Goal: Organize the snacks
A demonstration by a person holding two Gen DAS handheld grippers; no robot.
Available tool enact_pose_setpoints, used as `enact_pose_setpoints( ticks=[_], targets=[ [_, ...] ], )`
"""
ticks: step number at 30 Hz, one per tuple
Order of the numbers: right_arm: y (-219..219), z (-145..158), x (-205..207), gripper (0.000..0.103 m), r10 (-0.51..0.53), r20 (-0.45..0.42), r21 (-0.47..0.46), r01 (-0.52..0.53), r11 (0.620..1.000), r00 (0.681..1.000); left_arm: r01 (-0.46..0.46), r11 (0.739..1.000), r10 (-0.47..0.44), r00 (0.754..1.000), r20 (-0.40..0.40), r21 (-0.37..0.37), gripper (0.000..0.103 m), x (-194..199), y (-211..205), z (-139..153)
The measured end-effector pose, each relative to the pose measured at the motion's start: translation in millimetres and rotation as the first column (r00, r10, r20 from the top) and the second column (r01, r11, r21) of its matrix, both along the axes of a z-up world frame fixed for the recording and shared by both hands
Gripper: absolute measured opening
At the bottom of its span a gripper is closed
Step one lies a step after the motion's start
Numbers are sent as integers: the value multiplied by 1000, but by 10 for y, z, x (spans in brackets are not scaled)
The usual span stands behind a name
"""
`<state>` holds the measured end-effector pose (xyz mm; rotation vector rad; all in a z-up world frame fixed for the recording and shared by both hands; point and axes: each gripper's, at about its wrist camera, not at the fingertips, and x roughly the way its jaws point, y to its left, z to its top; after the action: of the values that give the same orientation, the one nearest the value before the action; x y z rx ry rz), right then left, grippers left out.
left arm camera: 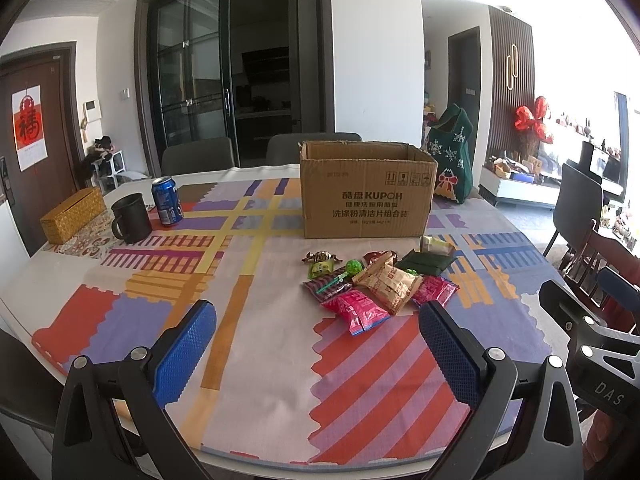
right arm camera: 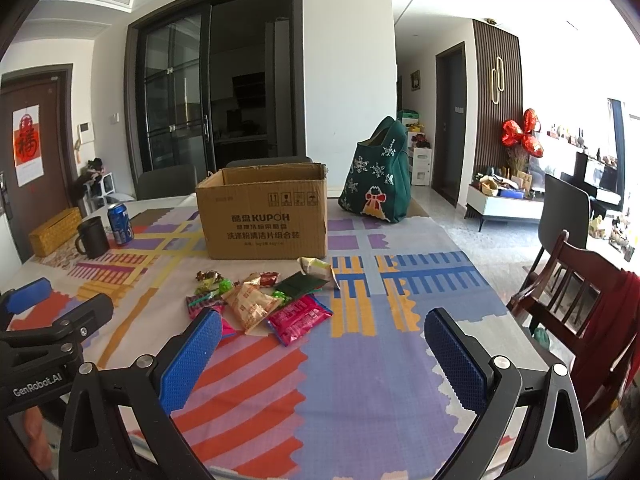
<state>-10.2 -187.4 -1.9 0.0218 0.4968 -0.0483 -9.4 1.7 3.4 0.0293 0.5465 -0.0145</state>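
Left wrist view: the left gripper (left arm camera: 316,344) fills the lower frame, jaws wide apart and holding nothing, above the patterned tabletop (left arm camera: 256,344). The snacks (left arm camera: 380,280) lie in a loose pile right of centre, just in front of an open cardboard box (left arm camera: 366,192); the pile includes a pink packet (left arm camera: 360,312), a tan packet (left arm camera: 390,286) and a dark green packet (left arm camera: 426,262). A blue can (left arm camera: 167,200), a black mug (left arm camera: 130,218) and a woven yellow box (left arm camera: 72,214) stand at centre left. Part of the right gripper's body shows at the lower right edge.

Right wrist view: the right gripper (right arm camera: 322,344) occupies the lower frame, jaws likewise apart and empty. The snack pile sits left of centre, below the box. A green bag (right arm camera: 376,176) stands to the right of the box, at the tabletop's far edge. A wooden chair (right arm camera: 576,280) is at right.
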Motion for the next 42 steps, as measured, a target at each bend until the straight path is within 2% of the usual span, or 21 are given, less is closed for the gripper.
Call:
enact_pose_setpoints(
  ticks=[32,42],
  targets=[
    [5,4,-10,102,6,-6,-1,-6,1000,1000,0,1000,0,1000,-8,-2,103,-2,2,-22],
    [22,-87,81,102,34,-37,-5,-34,999,999,-4,1000,5,999,-46,11,103,126,26,-130]
  ],
)
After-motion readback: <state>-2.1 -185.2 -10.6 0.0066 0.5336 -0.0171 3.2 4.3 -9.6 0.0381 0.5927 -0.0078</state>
